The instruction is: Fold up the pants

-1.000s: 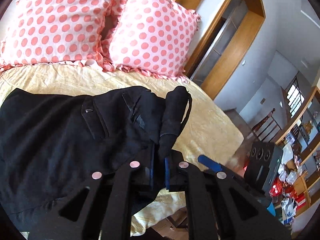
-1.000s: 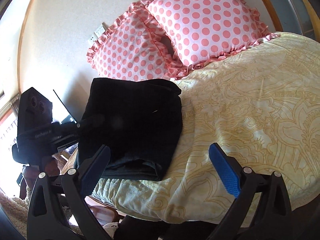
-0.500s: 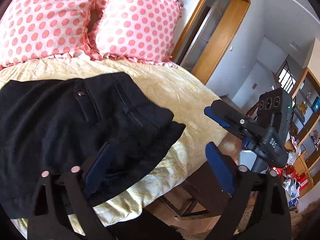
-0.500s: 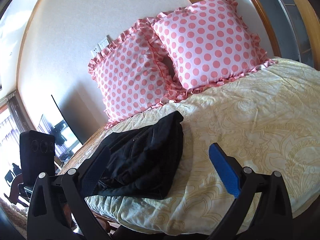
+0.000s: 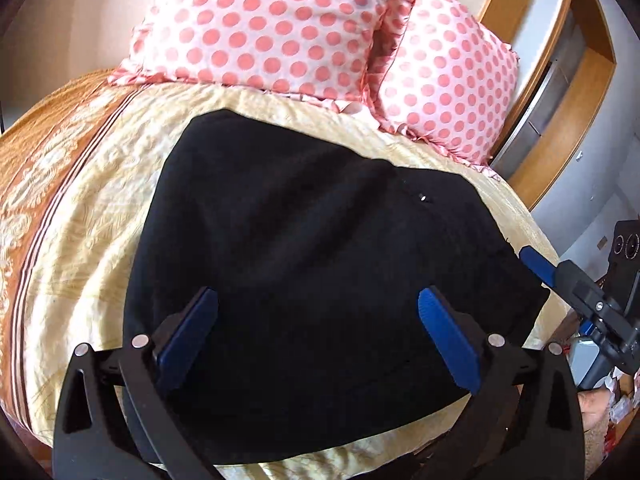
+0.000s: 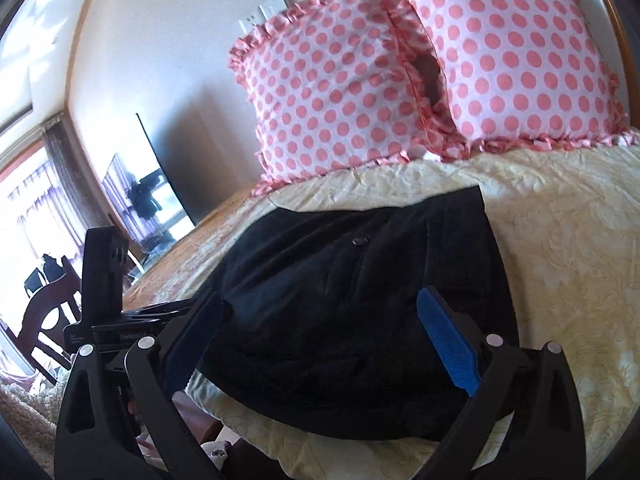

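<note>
The black pants lie folded in a flat bundle on the yellow bedspread, near the bed's front edge. My left gripper is open and empty, hovering just above the bundle. My right gripper is open and empty too, low over the same pants, whose button faces up. The right gripper also shows in the left wrist view at the right edge of the pants. The left gripper shows in the right wrist view at the left.
Two pink polka-dot pillows lean against the wall at the head of the bed. A wooden door frame stands to the right. A dark chair and a bright window lie to the left of the bed.
My left gripper let go of the pants fold and opened, then swung left over the bundle. My right gripper dropped lower and moved in over the pants. The pants now lie flat.
</note>
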`<state>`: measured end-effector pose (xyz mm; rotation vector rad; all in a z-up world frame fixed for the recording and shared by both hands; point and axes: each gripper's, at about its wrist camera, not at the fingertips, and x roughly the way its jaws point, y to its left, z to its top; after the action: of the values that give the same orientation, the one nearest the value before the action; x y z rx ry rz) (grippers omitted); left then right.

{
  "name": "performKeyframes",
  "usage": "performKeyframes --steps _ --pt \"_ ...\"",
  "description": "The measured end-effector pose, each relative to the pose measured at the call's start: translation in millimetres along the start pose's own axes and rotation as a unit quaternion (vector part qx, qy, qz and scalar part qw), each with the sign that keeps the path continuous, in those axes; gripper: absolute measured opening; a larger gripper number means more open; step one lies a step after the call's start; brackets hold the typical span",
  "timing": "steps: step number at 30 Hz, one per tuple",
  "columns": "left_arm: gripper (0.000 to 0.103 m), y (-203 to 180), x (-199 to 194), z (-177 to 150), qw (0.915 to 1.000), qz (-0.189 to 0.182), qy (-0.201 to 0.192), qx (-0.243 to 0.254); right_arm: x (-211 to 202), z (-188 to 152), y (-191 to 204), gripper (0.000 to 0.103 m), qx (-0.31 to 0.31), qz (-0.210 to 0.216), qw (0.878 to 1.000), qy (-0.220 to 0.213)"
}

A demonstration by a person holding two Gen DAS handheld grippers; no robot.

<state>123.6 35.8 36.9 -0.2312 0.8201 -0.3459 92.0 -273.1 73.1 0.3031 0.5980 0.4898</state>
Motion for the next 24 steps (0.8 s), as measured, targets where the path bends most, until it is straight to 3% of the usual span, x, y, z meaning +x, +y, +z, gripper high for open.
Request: performKeyframes --steps 2,7,12,15,17,18,19,21,24 --pt "0.096 -1 -5 -8 0.9995 0.011 -0.011 0.026 14 -14 -7 0.100 0.007 -0.023 0.999 0.043" --pt "0.096 -12 -11 -9 0.9981 0.029 -0.017 0.052 9 -24 8 0.101 -0.040 -0.054 0.997 0.042" --pt "0.101 -35 -26 13 0.9937 -0.001 -0.071 0.087 -6 2 9 0.101 -0.018 -0.007 1.000 -0.014" --pt "0.101 -33 -5 25 0.9970 0.005 -0.037 0.068 12 2 8 0.101 -0.016 -0.026 0.999 0.020" --pt "0.101 -18 16 23 0.9992 0.025 0.018 0.027 30 -11 1 0.101 -0.008 -0.035 0.997 0.069" --pt "0.100 -8 23 19 0.9991 0.017 0.037 0.009 27 -15 6 0.101 -0.034 -0.039 0.997 0.061" --pt "0.100 -7 17 16 0.9997 0.013 0.012 0.016 28 -16 9 0.101 -0.047 -0.044 0.995 0.071" --pt "0.100 -8 13 10 0.9993 0.019 0.015 0.029 22 -11 11 0.101 -0.049 -0.037 0.995 0.076" --pt "0.101 -10 5 3 0.9985 0.020 0.009 0.051 -1 14 -10 0.100 0.012 0.000 1.000 0.025"
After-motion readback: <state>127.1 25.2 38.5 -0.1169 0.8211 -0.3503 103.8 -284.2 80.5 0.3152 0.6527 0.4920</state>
